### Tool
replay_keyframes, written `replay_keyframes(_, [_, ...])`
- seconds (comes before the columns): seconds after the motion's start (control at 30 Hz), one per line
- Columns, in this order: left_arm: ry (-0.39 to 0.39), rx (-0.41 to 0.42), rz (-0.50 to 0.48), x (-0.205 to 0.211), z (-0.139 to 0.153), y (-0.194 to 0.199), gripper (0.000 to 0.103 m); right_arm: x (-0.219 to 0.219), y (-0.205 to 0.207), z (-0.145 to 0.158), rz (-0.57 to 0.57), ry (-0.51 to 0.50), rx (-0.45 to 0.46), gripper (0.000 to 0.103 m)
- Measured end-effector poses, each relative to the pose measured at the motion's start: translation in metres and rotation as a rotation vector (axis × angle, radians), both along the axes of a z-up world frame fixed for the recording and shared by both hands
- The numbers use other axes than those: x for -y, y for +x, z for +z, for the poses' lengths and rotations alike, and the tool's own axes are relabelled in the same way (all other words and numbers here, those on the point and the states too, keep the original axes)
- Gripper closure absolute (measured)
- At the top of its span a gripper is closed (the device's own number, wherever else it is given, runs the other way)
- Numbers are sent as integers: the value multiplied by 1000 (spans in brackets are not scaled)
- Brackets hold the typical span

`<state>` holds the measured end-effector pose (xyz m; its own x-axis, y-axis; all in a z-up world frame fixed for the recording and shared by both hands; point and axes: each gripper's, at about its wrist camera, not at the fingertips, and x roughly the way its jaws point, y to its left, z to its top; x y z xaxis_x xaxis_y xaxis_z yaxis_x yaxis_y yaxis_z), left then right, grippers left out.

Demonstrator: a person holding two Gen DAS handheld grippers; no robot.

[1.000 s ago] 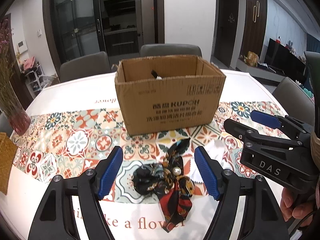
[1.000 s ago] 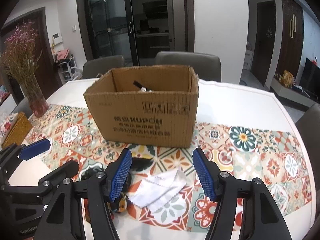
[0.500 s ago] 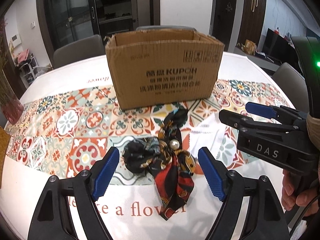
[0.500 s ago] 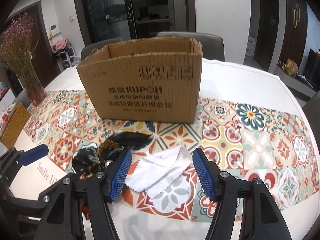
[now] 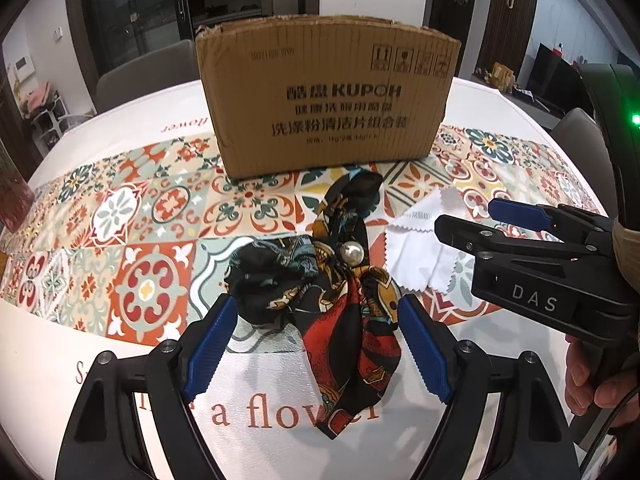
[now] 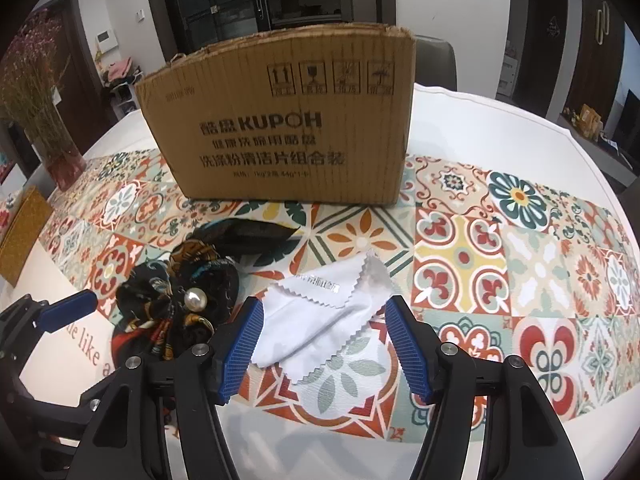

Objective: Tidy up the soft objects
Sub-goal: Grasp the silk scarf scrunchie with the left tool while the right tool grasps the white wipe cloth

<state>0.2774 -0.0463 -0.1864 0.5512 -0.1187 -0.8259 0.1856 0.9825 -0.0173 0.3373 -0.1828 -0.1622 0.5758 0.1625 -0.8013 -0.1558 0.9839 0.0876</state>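
Note:
A dark patterned scrunchie with a pearl and ribbon tails [image 5: 320, 280] lies on the tiled runner in front of a brown cardboard box [image 5: 328, 96]. My left gripper [image 5: 316, 348] is open, low over the table, with its jaws either side of the scrunchie. A white cloth with zigzag edges [image 6: 320, 316] lies to the right of the scrunchie [image 6: 176, 300]. My right gripper [image 6: 324, 348] is open, its jaws either side of the cloth's near end. The box [image 6: 280, 132] stands behind both. The right gripper also shows in the left wrist view [image 5: 472, 222].
A vase of dried pink flowers [image 6: 40, 120] stands at the far left of the table, with a woven yellow object [image 6: 20, 232] near it. Grey chairs [image 5: 144, 72] ring the far side. The white tablecloth [image 5: 120, 384] with printed lettering runs to the near edge.
Both grippers have come down and forward toward the table. The scrunchie and the cloth now lie between their jaws, and the box's open top has gone out of sight.

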Motion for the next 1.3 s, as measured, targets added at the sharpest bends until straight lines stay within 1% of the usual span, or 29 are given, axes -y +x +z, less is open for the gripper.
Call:
replay_keyframes(0.3, [-6, -25, 11, -1, -17, 8, 21, -4, 8, -22, 24, 1, -42, 39])
replay_keyframes(0.6, [-12, -31, 26, -4, -26, 15, 21, -8, 20, -38, 33, -5, -70, 39])
replay_keyframes(0.7, [-12, -27, 27, -4, -28, 17, 21, -10, 21, -42, 37, -13, -69, 39])
replay_keyframes(0.83, [-10, -16, 22, -4, -29, 18, 23, -14, 21, -43, 48, -34, -46, 39])
replay_keyframes(0.97, [-14, -10, 21, -4, -30, 19, 36, -15, 22, -45, 52, -44, -30, 39])
replay_keyframes(1.0, [-17, -8, 21, -5, -30, 20, 38, -16, 22, -45, 49, -48, -28, 40])
replay_keyframes(1.07, [-21, -7, 21, -6, -30, 20, 45, -17, 23, -46, 47, -46, -29, 44])
replay_keyframes(1.1, [-22, -7, 22, -6, -30, 21, 47, -17, 23, -46, 45, -43, -28, 49])
replay_keyframes(1.13, [-23, -6, 23, -6, -30, 21, 51, -18, 22, -46, 44, -44, -27, 57])
replay_keyframes(1.17, [-24, -5, 23, -6, -30, 21, 56, -18, 22, -46, 45, -46, -26, 61])
replay_keyframes(1.2, [-26, -4, 22, -6, -30, 21, 59, -18, 22, -46, 45, -50, -27, 67])
replay_keyframes(1.27, [-31, -2, 22, -6, -29, 21, 69, -17, 22, -48, 44, -49, -35, 71])
replay_keyframes(1.3, [-36, -2, 21, -6, -29, 21, 72, -17, 22, -48, 44, -45, -40, 78])
